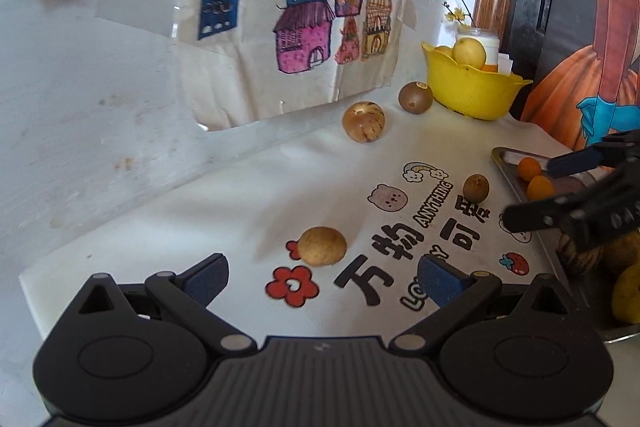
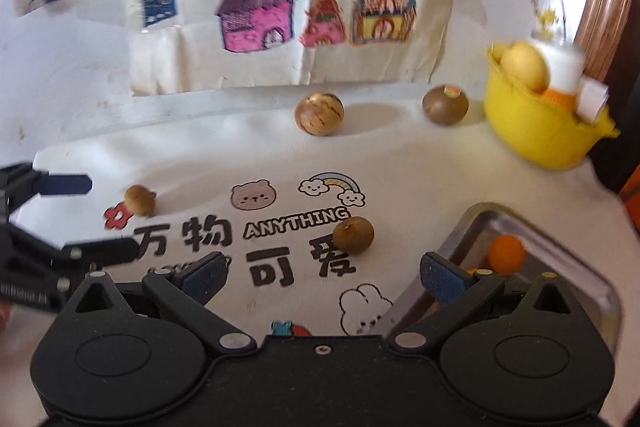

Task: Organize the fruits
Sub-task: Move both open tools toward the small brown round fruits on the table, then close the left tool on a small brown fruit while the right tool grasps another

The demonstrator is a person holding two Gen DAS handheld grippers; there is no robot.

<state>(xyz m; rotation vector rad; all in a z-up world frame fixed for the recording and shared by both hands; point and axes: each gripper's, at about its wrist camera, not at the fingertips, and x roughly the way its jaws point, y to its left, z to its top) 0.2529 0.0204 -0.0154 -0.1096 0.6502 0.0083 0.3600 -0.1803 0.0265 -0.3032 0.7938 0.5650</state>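
Both the left gripper (image 1: 322, 277) and right gripper (image 2: 324, 273) gape wide, empty. A brown fruit (image 1: 322, 245) lies just ahead of the left; bare cloth (image 1: 240, 211) surrounds it. The metal tray (image 2: 476, 217) rim sits beside the right finger.

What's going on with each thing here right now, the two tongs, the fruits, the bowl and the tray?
Left tongs: open, holding nothing.
Right tongs: open, holding nothing.
Yellow bowl: upright, with fruit inside.
Metal tray: flat on the cloth, holding small orange fruits.
Striped round fruit: loose on the cloth.
Brown fruit with sticker: loose, beside the bowl.
Small brown fruit: loose, near the tray.
Tan fruit: loose, nearest the left tongs.
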